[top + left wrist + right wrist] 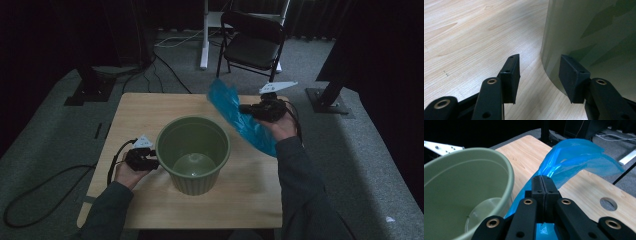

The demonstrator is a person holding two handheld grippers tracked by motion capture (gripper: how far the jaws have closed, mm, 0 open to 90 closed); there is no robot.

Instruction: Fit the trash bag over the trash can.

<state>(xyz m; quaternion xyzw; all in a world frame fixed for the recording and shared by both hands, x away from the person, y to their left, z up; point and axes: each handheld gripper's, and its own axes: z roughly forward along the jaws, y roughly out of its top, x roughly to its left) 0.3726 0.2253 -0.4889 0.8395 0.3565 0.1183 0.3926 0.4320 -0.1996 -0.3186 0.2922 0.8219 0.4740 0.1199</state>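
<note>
A green plastic bin (193,153) stands upright on the wooden table (150,107), its inside bare. My right gripper (246,109) hovers above the table to the bin's right, shut on a blue plastic bag (235,112) that hangs in a long strip from the far side down toward the near right. In the right gripper view the closed jaws pinch the blue bag (574,157) beside the bin's rim (506,167). My left gripper (154,161) rests low at the bin's left wall, open, with the bin's wall (584,32) just ahead of its right finger (574,77).
A black folding chair (252,42) and a white stand leg (204,35) are beyond the table's far edge. Cables trail over the grey carpet at left. A round hole (608,204) is cut in the tabletop. Bare table lies in front of the bin.
</note>
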